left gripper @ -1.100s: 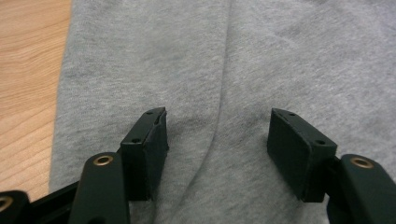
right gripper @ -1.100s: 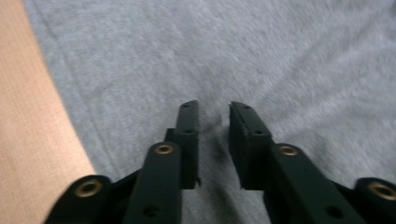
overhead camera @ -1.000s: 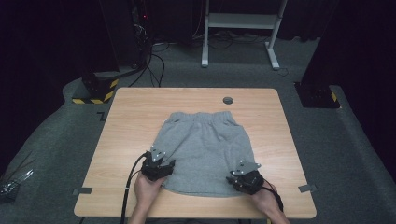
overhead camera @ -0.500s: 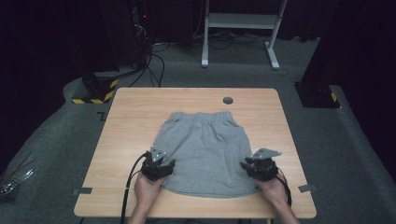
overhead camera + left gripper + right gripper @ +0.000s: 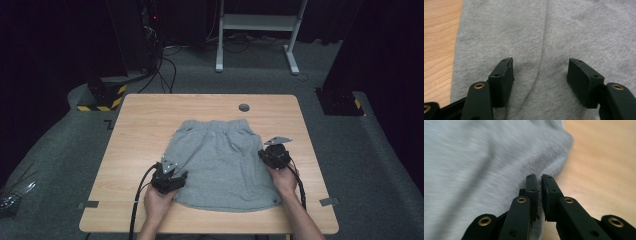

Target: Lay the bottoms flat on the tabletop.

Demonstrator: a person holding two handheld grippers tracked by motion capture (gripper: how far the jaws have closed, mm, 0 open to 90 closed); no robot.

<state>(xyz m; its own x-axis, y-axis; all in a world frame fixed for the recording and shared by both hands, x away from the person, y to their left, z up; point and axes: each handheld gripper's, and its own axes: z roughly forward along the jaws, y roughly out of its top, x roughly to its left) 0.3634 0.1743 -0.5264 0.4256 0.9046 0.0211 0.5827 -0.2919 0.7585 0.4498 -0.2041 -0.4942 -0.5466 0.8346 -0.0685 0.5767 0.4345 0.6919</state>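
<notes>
Shorts (image 5: 220, 165) lie flat in the middle of the picture; my right gripper (image 5: 540, 180) has just squeezed nearly shut at their edge, maybe pinching little cloth. My left gripper (image 5: 540, 72) sits wide over them, so pulling could slip the cloth free.

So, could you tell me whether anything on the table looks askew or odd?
Nothing stands out. The grey shorts lie mostly flat on the table, only softly creased. The right gripper pinches their side edge; the left gripper stands open over the cloth.

grey shorts (image 5: 474, 157) motion-blurred, cut off by frame edges
</notes>
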